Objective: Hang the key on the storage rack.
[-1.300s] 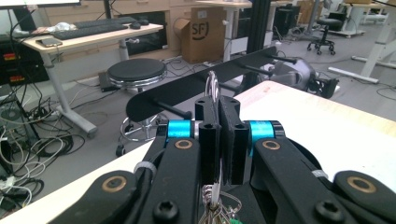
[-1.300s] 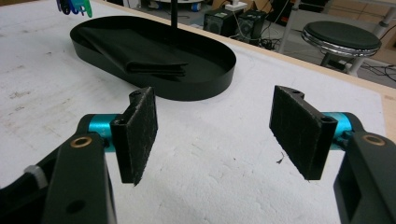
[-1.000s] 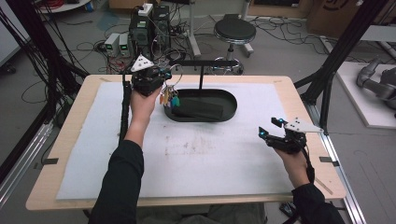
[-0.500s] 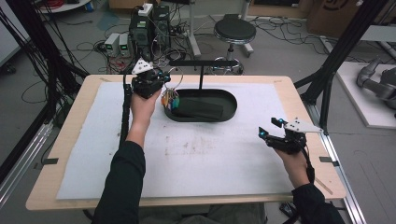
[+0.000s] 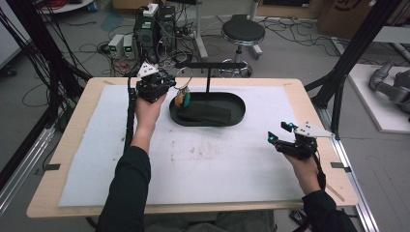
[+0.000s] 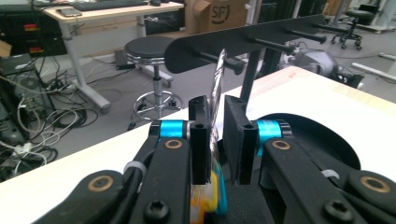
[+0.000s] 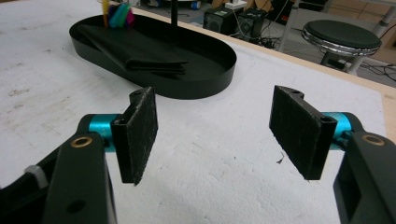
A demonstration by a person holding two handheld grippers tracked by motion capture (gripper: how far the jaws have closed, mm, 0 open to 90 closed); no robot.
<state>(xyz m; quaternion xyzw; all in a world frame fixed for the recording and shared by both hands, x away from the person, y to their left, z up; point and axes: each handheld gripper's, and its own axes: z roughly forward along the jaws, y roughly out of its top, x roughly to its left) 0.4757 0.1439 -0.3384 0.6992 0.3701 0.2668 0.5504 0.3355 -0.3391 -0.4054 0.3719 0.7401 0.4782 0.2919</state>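
A thin metal key ring [image 6: 218, 74] hangs on a peg of the black rack [image 6: 243, 39], with coloured tags [image 6: 212, 196] dangling below it. My left gripper [image 6: 215, 105] stands at the ring, which passes between the pads. The jaws have just been opening, and a narrow gap shows on each side of the ring. In the high view the left gripper [image 5: 167, 82] is at the rack's left end, beside the ring [image 5: 183, 79] and tags [image 5: 183, 98]. My right gripper [image 5: 279, 133] rests low over the mat at the right, open and empty [image 7: 215, 126].
A black oval tray [image 5: 237, 104] under the rack holds a folded black cloth [image 5: 203, 113]. A white mat [image 5: 217, 164] covers the wooden table. A stool [image 5: 243, 31] and computer boxes stand on the floor beyond the far edge.
The left hand has shifted only slightly at the rack's left end. The right hand and its gripper have not moved.
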